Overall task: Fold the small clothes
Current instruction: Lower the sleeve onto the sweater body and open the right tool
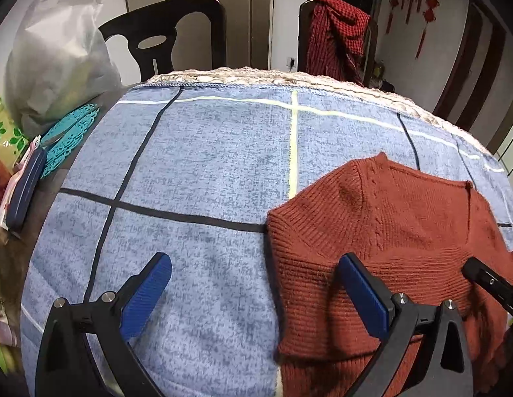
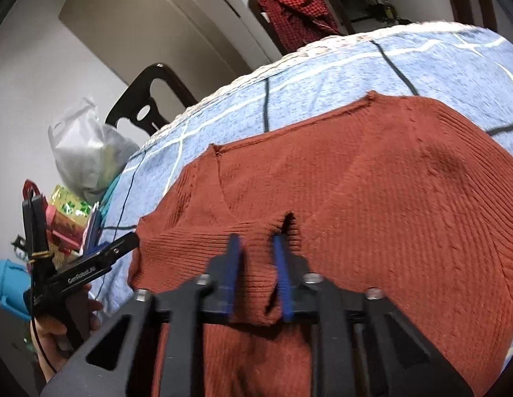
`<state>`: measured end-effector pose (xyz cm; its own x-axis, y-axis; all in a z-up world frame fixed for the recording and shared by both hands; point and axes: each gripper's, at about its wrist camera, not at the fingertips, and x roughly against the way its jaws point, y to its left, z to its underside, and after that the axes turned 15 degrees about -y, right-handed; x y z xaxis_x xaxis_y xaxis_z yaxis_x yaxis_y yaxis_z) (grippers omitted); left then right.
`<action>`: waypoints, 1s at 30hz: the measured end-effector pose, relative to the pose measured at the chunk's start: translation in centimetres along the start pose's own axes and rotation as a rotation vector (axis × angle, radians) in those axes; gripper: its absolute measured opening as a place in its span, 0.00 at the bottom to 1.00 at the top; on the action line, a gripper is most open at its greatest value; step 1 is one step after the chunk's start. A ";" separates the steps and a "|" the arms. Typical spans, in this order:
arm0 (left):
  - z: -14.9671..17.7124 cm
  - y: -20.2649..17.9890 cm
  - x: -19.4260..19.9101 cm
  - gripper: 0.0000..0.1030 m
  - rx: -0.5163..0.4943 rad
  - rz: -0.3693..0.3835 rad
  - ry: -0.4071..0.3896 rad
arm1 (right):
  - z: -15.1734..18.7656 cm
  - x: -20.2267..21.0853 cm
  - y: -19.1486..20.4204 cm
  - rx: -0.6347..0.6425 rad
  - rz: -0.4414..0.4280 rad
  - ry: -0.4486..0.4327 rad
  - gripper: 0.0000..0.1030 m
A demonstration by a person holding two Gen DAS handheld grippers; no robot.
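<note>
Between pads (image 2: 280,264), sweater (image 2: 372,198) fold (hem cropped)

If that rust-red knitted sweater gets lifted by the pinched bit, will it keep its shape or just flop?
Probably flop: the sweater is soft ribbed knit, and the fold pinched in the right gripper already bunches and droops. It looks light, yet likely to drag rather than slide on the textured blue cloth.

Home dining room; chairs (image 1: 164,33); red door ornaments (image 1: 412,3)
</note>
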<state>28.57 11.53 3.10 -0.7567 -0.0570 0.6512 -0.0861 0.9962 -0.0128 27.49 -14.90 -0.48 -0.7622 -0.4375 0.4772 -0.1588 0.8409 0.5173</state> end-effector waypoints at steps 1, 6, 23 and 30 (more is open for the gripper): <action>0.0 0.0 -0.2 0.99 -0.003 -0.006 0.003 | 0.0 0.0 0.3 0.020 -0.007 0.001 0.09; 0.1 0.6 -0.5 0.99 0.020 -0.008 -0.003 | -0.9 1.7 1.5 0.075 -0.022 -0.092 0.06; 0.8 1.4 -1.5 0.99 0.011 -0.069 0.002 | -0.3 0.4 0.7 0.169 0.239 -0.043 0.22; 0.5 2.8 0.5 0.99 0.092 -0.040 -0.051 | 0.8 0.4 2.5 0.293 0.197 -0.026 0.22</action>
<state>27.68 14.23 3.01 -0.7833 -0.1025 0.6131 -0.1747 0.9829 -0.0589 26.32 -12.71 0.40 -0.8114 -0.2530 0.5269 -0.1777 0.9656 0.1900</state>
